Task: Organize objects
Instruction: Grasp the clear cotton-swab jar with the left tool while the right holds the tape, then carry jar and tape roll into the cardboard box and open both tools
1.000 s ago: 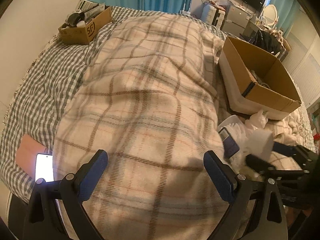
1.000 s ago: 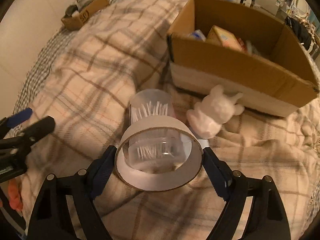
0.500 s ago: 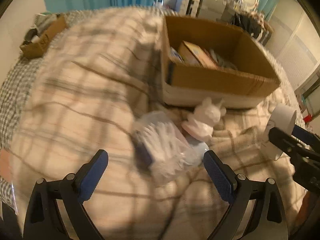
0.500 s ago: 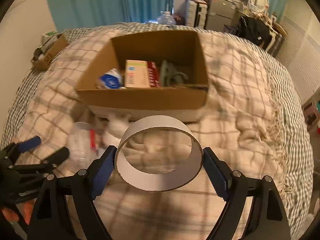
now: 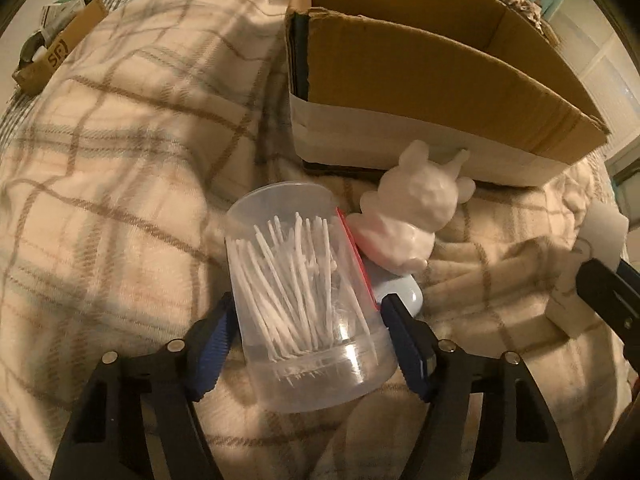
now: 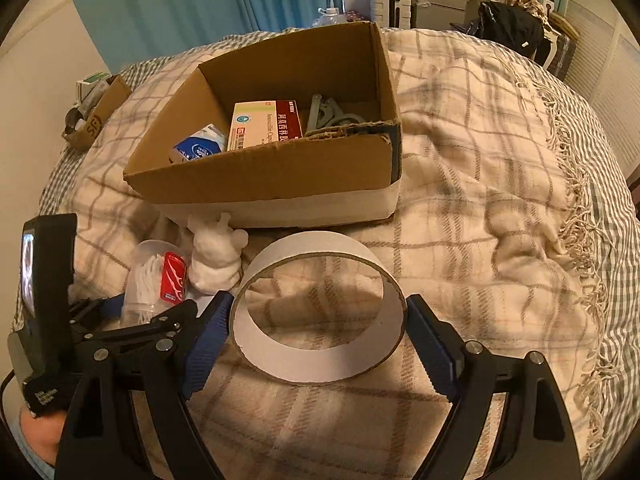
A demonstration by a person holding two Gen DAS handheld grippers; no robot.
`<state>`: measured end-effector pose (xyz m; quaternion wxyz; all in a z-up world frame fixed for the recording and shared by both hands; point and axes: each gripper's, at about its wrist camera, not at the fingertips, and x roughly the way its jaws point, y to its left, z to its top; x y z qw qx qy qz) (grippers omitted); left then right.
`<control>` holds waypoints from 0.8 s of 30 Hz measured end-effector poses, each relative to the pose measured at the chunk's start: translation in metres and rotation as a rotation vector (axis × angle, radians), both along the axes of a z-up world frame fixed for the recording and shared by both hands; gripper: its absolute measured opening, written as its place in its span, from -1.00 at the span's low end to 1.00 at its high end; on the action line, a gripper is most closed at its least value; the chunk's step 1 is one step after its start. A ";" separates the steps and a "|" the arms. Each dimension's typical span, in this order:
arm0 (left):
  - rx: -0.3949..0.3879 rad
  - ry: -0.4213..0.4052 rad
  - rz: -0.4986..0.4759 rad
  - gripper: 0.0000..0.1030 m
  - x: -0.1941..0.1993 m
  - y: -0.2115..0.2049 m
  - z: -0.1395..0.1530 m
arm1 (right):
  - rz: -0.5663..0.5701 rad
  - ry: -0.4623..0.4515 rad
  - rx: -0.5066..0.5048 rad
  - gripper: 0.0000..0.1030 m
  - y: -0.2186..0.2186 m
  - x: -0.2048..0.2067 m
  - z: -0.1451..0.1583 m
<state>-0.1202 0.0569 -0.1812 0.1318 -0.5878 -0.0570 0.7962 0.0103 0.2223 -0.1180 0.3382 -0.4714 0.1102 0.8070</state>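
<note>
My left gripper point(image 5: 310, 330) is shut on a clear plastic jar of white cotton swabs point(image 5: 304, 292) that lies on the plaid blanket; the jar also shows in the right wrist view point(image 6: 154, 280). A white bear figurine point(image 5: 412, 220) stands just right of the jar, in front of the open cardboard box point(image 5: 420, 80). My right gripper point(image 6: 318, 326) is shut on a white cardboard tape ring point(image 6: 316, 312), held above the blanket in front of the box point(image 6: 280, 184). The box holds a medicine carton point(image 6: 266, 122), a blue packet and a grey tool.
A small brown box point(image 6: 94, 116) of odds and ends sits at the far left of the bed. A pale blue object point(image 5: 402, 294) lies under the bear. The blanket's fringed edge point(image 6: 580, 216) runs along the right. Furniture stands beyond the bed.
My left gripper swung right from the bare blanket to the swab jar and closed on it. My right gripper carried the tape ring up and right, away from the jar.
</note>
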 end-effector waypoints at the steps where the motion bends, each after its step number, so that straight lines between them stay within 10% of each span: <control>1: 0.006 0.002 -0.010 0.39 0.003 0.000 0.002 | 0.004 0.000 0.007 0.65 -0.002 0.000 0.001; 24: 0.197 0.318 0.053 0.25 0.050 -0.062 0.141 | 0.107 0.104 0.188 0.65 -0.082 0.012 0.083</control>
